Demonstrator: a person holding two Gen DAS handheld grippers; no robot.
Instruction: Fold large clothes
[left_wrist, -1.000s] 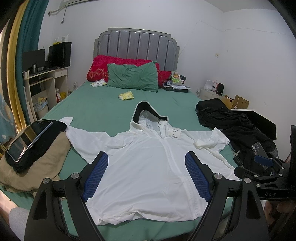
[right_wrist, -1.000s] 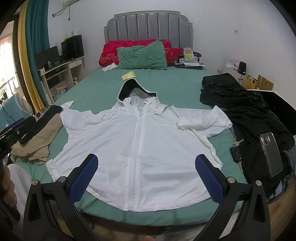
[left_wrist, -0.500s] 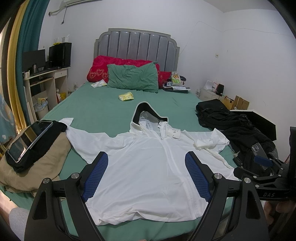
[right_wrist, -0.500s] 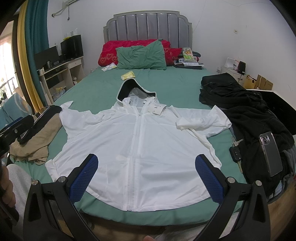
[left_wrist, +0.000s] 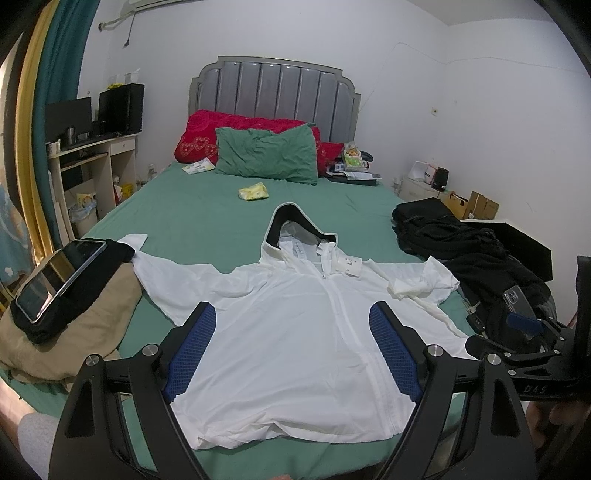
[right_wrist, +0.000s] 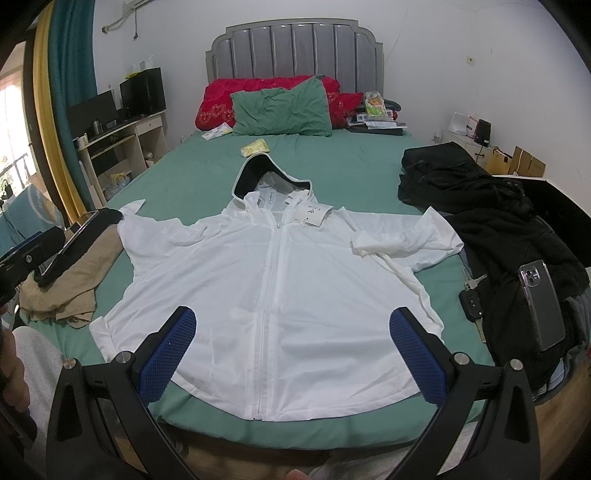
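A white zip-up hooded jacket (left_wrist: 295, 325) lies front-up and spread flat on the green bed (left_wrist: 207, 221), hood toward the headboard. Its left sleeve is stretched out; its right sleeve (right_wrist: 402, 240) is folded back on itself. It also shows in the right wrist view (right_wrist: 280, 280). My left gripper (left_wrist: 291, 350) is open and empty, held above the jacket's lower part. My right gripper (right_wrist: 291, 354) is open and empty above the jacket's hem near the foot of the bed. The right gripper's body shows at the right edge of the left wrist view.
Black clothes (right_wrist: 480, 206) with a phone (right_wrist: 541, 302) and car keys (right_wrist: 471, 302) lie on the bed's right side. Tan and black clothes with a tablet (left_wrist: 59, 277) lie at left. Pillows (left_wrist: 266, 155) and small packets sit near the headboard. A desk (left_wrist: 92, 162) stands left.
The right gripper's view has shifted slightly; otherwise both grippers hover open and the jacket has not moved.
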